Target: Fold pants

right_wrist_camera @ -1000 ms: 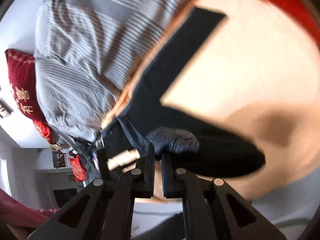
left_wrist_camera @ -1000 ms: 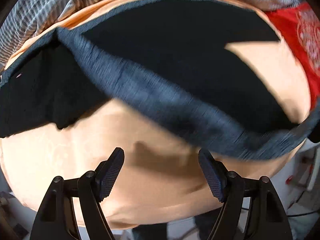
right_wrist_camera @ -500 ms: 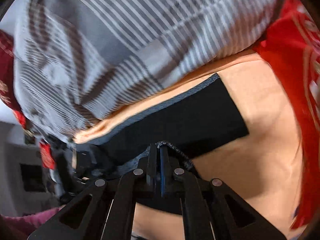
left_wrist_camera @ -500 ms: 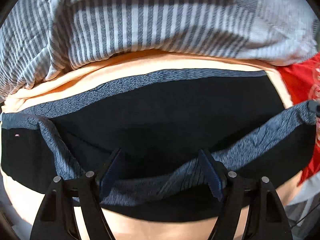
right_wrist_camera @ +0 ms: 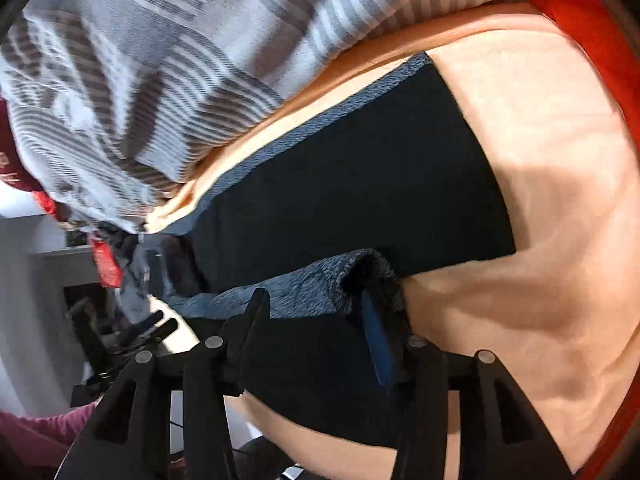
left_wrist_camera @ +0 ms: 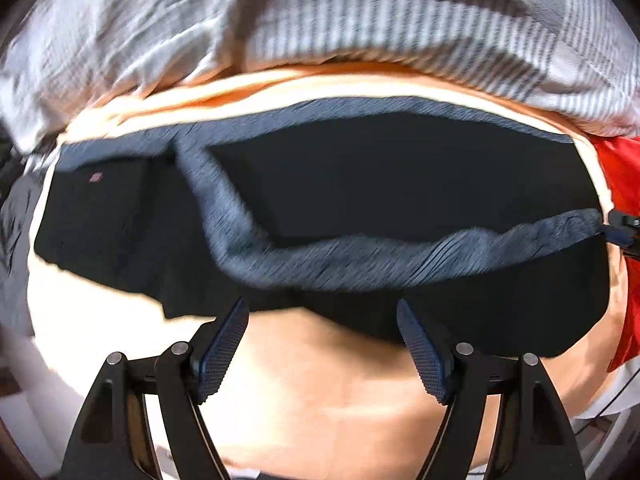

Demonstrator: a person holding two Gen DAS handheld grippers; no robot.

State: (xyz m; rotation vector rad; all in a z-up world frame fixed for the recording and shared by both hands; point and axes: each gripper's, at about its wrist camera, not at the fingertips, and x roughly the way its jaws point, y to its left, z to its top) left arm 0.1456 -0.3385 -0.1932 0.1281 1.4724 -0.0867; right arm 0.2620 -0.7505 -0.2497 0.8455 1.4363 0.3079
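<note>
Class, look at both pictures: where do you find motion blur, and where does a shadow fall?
Left wrist view: the striped bedding and the pants, at their grey band, are smeared, while the fingers stay sharp. Right wrist view: a soft shadow lies on the peach sheet.

Peach sheet (left_wrist_camera: 328, 408), striped duvet (left_wrist_camera: 360, 20), red cloth (left_wrist_camera: 622, 176)

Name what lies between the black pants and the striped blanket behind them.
In both wrist views, a strip of bare peach sheet separates the pants from the striped blanket.
</note>
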